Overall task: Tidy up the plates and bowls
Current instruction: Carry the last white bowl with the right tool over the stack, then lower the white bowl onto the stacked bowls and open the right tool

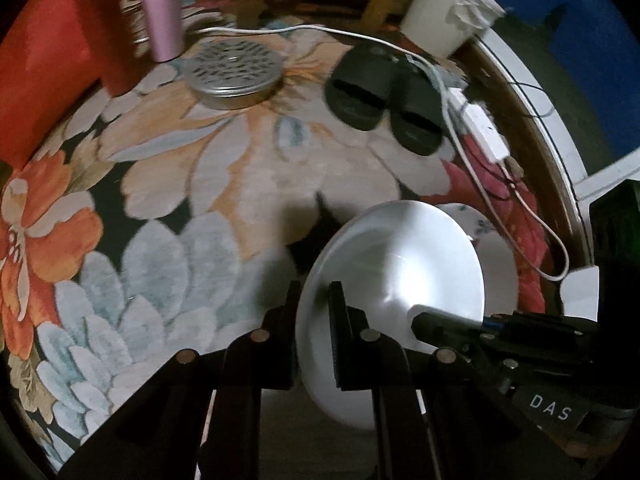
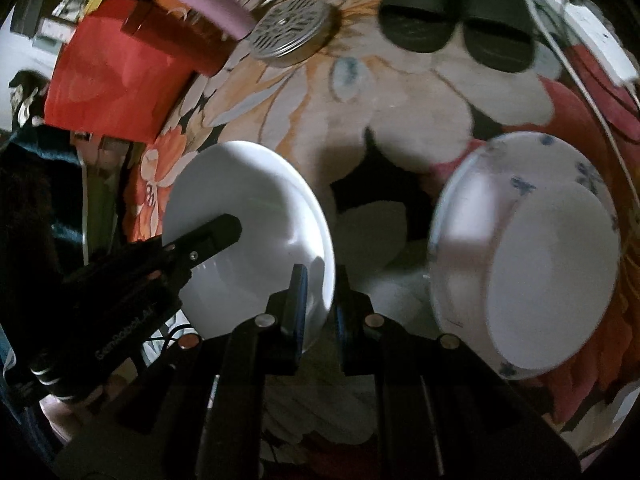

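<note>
A white plate hangs tilted above the floral carpet, held by both grippers. My left gripper is shut on its near rim, one finger on each face. My right gripper is shut on the opposite rim of the same plate. Each gripper also shows in the other's view: the right gripper over the plate's inside, the left gripper on the far edge. To the right on the carpet lies a blue-flowered dish with a plain white dish resting in it, partly hidden behind the plate in the left wrist view.
A pair of black slippers, a round metal tin with a perforated lid, a pink bottle and a red box stand at the carpet's far side. A white cable and a power strip run along the right.
</note>
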A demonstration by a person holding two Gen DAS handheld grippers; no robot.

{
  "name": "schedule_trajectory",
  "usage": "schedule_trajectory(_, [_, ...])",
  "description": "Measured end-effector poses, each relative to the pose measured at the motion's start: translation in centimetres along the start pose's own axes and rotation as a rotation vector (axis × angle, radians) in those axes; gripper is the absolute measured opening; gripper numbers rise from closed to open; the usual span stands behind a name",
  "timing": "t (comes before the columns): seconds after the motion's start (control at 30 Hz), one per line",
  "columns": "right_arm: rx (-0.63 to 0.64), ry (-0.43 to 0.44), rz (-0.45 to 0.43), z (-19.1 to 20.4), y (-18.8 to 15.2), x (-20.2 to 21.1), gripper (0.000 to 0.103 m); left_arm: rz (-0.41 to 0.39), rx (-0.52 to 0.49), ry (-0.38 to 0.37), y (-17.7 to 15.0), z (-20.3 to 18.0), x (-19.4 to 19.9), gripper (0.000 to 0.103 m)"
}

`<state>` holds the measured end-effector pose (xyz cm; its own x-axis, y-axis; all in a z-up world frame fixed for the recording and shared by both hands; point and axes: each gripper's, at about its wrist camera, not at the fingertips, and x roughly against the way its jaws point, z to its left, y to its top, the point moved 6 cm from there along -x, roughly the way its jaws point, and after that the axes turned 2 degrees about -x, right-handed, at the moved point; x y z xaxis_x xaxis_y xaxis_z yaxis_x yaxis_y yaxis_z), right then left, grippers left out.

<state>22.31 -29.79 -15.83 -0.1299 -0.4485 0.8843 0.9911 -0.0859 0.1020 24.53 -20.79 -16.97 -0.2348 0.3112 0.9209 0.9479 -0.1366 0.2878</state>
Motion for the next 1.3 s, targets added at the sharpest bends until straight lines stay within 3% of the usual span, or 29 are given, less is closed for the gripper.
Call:
schedule_trajectory(0.33, [-0.109, -0.058, -0.061, -6.1, -1.4, 3.8, 0.013, 0.028, -0.096, -0.055, -0.2, -7.4, -2.1, 0.011])
schedule_trajectory(0.83, [-0.212, -0.107, -0.126, -12.3, -1.0, 6.6, 0.013, 0.050, -0.130, -0.112, 0.4, -13.5, -5.5, 0.011])
schedule_trajectory(1.23, [-0.234, -0.127, -0.095, -14.7, -1.5, 5.6, 0.013, 0.105, -0.155, -0.110, -0.3, -14.8, -8.0, 0.012])
schedule_trajectory(1.3, [-0.238, -0.125, -0.087, -14.9, -1.5, 5.3, 0.013, 0.109, -0.148, -0.122, -0.4, -14.9, -8.0, 0.018])
